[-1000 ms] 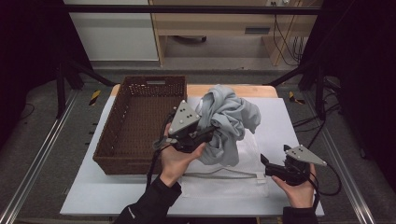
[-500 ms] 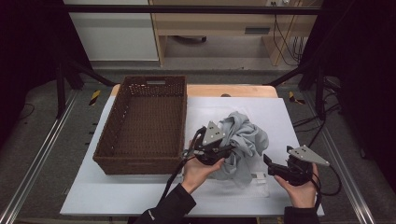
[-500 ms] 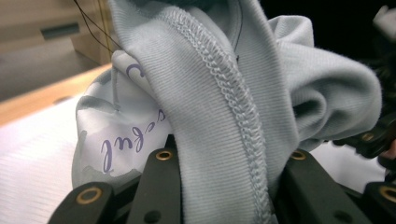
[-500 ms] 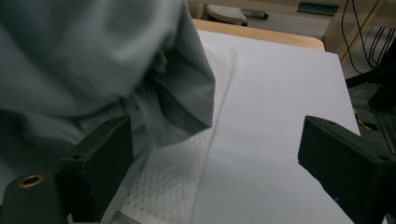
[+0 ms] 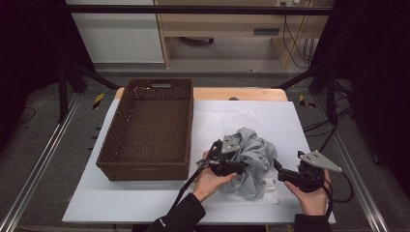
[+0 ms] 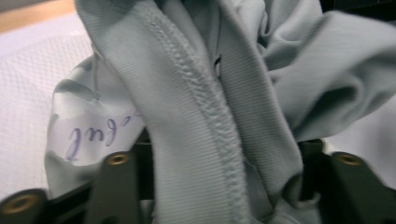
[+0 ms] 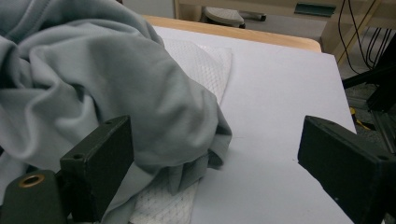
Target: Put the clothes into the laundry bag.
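1. Desk (image 5: 145, 203): a white sheet covers it. Work proceeds on its near right area.
2. Basket (image 5: 145, 166): brown wicker, empty, standing on the left half of the desk, apart from the garment.
3. Garment (image 5: 256, 154): a grey knit piece, bunched into a heap with no clear long axis, lying on the desk to the right of the basket and between the two grippers. A white mesh bag (image 7: 201, 65) lies under it. A label with handwriting (image 6: 100, 135) hangs from it in the left gripper view.
4. Left gripper (image 5: 227, 164): it is against the heap's left side and is the nearer of the two. Its fingers have just been opening; a thick seamed fold (image 6: 201, 107) lies between them, but the pads no longer clamp it. Judged state: released, with cloth draped over the fingers.
5. Right gripper (image 5: 290, 175): it sits just right of the heap, pointing left toward it. Its fingers (image 7: 100, 158) stand wide apart, grasping nothing; the heap's edge lies at the left one.
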Demonstrator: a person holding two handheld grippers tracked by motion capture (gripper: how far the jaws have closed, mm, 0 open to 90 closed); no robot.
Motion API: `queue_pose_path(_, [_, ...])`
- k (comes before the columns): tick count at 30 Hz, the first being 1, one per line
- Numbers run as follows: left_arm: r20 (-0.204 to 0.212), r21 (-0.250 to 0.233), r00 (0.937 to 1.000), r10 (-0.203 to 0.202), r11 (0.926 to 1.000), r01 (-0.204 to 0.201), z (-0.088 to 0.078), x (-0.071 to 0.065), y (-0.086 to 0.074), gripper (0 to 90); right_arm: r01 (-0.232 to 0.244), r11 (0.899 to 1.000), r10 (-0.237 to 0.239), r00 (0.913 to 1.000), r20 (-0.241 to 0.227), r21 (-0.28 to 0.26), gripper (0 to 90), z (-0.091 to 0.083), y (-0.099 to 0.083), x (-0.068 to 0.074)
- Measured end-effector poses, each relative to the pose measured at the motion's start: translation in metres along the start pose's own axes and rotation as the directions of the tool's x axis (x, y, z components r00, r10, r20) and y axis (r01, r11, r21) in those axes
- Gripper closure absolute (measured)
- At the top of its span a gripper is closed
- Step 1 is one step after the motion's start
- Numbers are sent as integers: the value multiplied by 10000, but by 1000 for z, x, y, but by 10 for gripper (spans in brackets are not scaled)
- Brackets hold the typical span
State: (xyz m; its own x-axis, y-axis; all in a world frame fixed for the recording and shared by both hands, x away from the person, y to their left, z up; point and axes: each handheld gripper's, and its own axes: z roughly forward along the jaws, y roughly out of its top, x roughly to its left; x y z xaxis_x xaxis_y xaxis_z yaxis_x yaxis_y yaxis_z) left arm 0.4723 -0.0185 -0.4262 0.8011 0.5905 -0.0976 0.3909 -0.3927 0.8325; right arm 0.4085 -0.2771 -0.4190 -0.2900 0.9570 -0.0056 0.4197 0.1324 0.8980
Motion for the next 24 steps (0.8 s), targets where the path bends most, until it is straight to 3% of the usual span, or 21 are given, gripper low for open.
queue_pose_path(3, [-50,105,9999,106,9999,-106,-4,0,1,241,23,10000,-23,10000,-28,3,111,0,0,0])
queue_pose_path(5, [-172,137,9997,194,9997,-191,-12,0,3,205,-26,10000,26,10000,-70,-26,110,0,1,1])
queue_pose_path(6, [-205,-118,9995,244,9996,-247,-25,-1,6,175,3,10000,-4,9999,-127,-85,110,-1,2,3])
queue_pose_path(7, [-205,-118,9995,244,9996,-247,-25,-1,6,157,3,10000,-4,9999,-127,-85,110,-1,2,3])
queue_pose_path(8, [-114,-510,9996,273,9983,-278,-43,-1,10,151,73,9999,-74,9999,-156,-105,109,-3,3,5])
queue_pose_path(9, [-114,-510,9996,273,9983,-278,-43,-1,10,150,73,9999,-74,9999,-156,-105,109,-3,3,5])
queue_pose_path(10, [-237,-801,9988,436,9957,-454,-59,-2,12,149,72,9998,-76,9997,-245,-165,106,-5,5,8])
queue_pose_path(11, [-237,-801,9988,436,9957,-454,-59,-2,12,153,106,9997,-113,9995,-305,-206,103,-6,6,10])
queue_pose_path(13, [-451,-1035,9966,685,9920,-728,-77,-3,11,188,155,9994,-169,9988,-458,-302,100,-8,9,14])
queue_pose_path(15, [-576,-1089,9960,679,9913,-739,-91,-1,6,210,184,9992,-203,9985,-515,-363,97,-8,10,17])
queue_pose_path(16, [-520,-1040,9965,656,9921,-707,-98,0,1,271,192,9989,-223,9970,-747,-420,88,-9,13,24])
queue_pose_path(17, [-565,-987,9960,685,9924,-739,-102,1,-3,271,192,9989,-223,9970,-747,-420,88,-9,13,24])
queue_pose_path(19, [-877,-986,9933,748,9916,-833,-111,2,-20,371,262,9990,-301,9936,-1085,-368,78,-7,14,33])
queue_pose_path(20, [-877,-986,9933,748,9916,-833,-111,2,-20,398,292,9990,-328,9925,-1177,-326,75,-6,15,36])
queue_pose_path(24, [-912,-756,9922,855,9928,-926,-118,1,-46,475,479,9985,-513,9881,-1449,-267,72,-1,16,48])
